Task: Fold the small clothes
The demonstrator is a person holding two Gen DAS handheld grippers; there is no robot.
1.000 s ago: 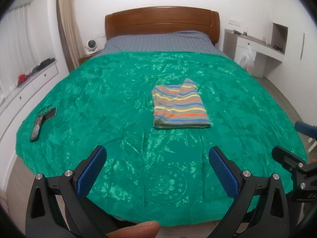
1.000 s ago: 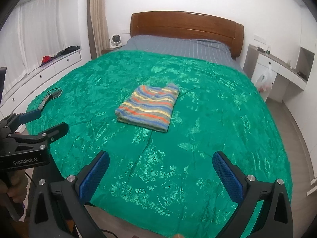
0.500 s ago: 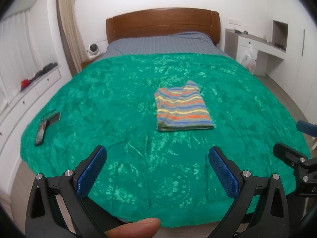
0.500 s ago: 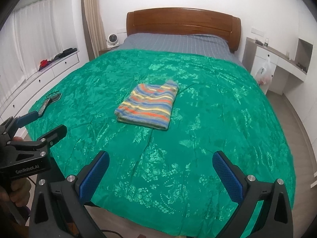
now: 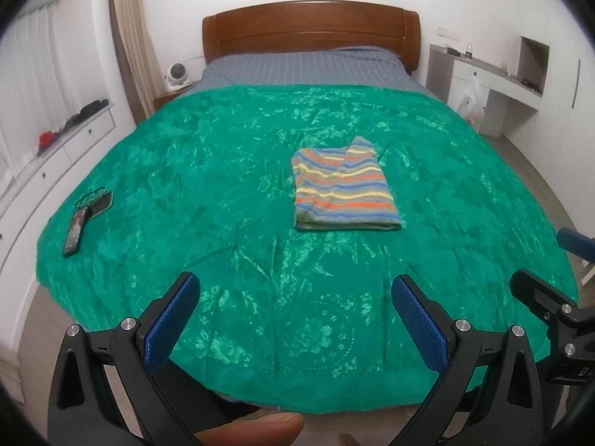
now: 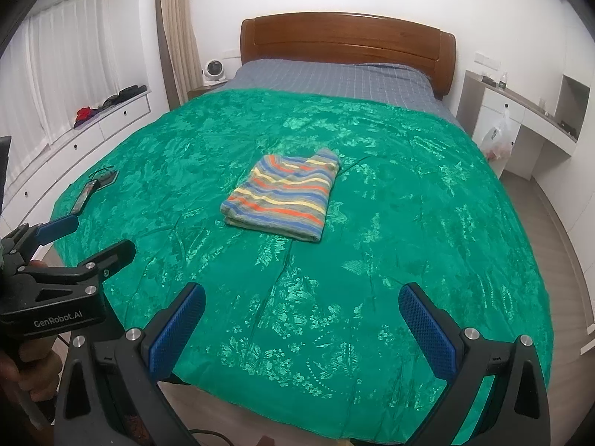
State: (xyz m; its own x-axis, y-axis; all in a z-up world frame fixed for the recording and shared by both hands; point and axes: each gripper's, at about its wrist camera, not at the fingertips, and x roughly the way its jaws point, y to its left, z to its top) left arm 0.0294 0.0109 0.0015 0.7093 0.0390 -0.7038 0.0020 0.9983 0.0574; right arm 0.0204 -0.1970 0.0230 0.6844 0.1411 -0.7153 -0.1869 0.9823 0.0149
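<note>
A small striped garment (image 5: 344, 187) lies folded into a flat rectangle in the middle of the green bedspread (image 5: 223, 171). It also shows in the right wrist view (image 6: 284, 195). My left gripper (image 5: 293, 293) is open and empty, held back over the foot of the bed, well short of the garment. My right gripper (image 6: 303, 304) is open and empty too, also back at the foot of the bed. The left gripper also shows at the left edge of the right wrist view (image 6: 85, 236).
A phone (image 5: 76, 230) and a dark card with a cord (image 5: 98, 200) lie on the bedspread's left side. A wooden headboard (image 5: 310, 29) stands at the far end. White drawers (image 6: 74, 141) line the left wall, a desk (image 5: 487, 74) stands at the right.
Both grippers have drawn back and up a little from the bed. The folded garment has not moved.
</note>
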